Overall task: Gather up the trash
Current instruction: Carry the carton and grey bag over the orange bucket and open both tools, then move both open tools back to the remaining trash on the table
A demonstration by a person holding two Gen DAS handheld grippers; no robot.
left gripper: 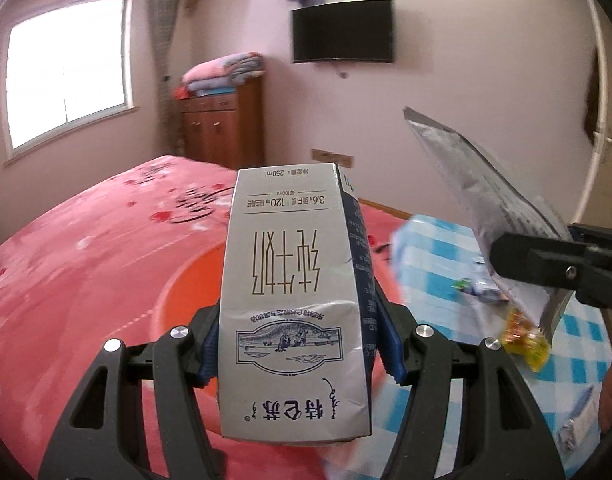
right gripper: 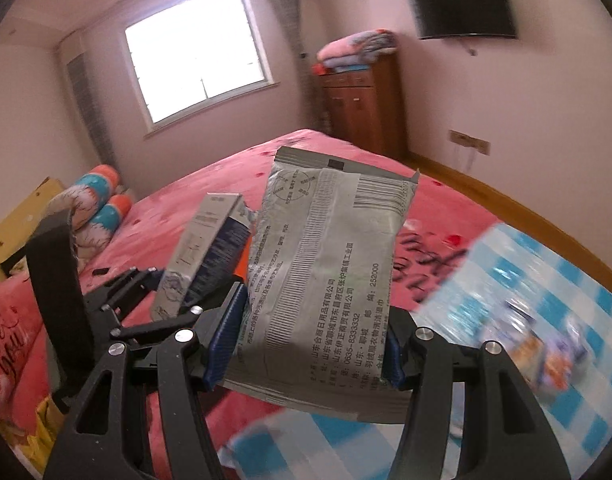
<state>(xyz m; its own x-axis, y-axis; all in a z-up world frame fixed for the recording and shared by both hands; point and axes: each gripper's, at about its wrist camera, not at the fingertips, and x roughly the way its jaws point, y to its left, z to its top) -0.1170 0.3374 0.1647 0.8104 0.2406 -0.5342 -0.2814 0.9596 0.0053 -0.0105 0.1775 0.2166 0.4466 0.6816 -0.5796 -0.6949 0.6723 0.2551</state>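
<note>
Left wrist view: the left tool (left gripper: 302, 344) points forward and somewhat downward, its blue pads clenched on the lower sides of a grey milk carton (left gripper: 294, 304). The carton stands with its long axis running up and away from the camera, print upside down, the base end farthest away. It is held in the air above an orange basin (left gripper: 190, 292) resting on the pink bedspread (left gripper: 86, 248). At the right edge the right tool (left gripper: 546, 264) reaches in from the side, gripping a grey foil packet (left gripper: 486, 192) that slants up toward the left. Below it lies a blue-and-white checked cloth (left gripper: 438, 280) with small wrappers (left gripper: 524, 340) on it. A dark television (left gripper: 343, 31) hangs on the wall, and a wooden cabinet (left gripper: 222, 124) carries folded blankets.

Right wrist view: the right tool (right gripper: 306, 344) tilts downward, pads grasping the foil packet (right gripper: 326, 272) at its lower part; the packet's long axis rises away, leaning slightly right, printed back toward the camera. To the left, the left tool (right gripper: 186, 300) holds the milk carton (right gripper: 202, 256), leaning right. The bed fills the room beneath a bright window (right gripper: 198, 48).
</note>
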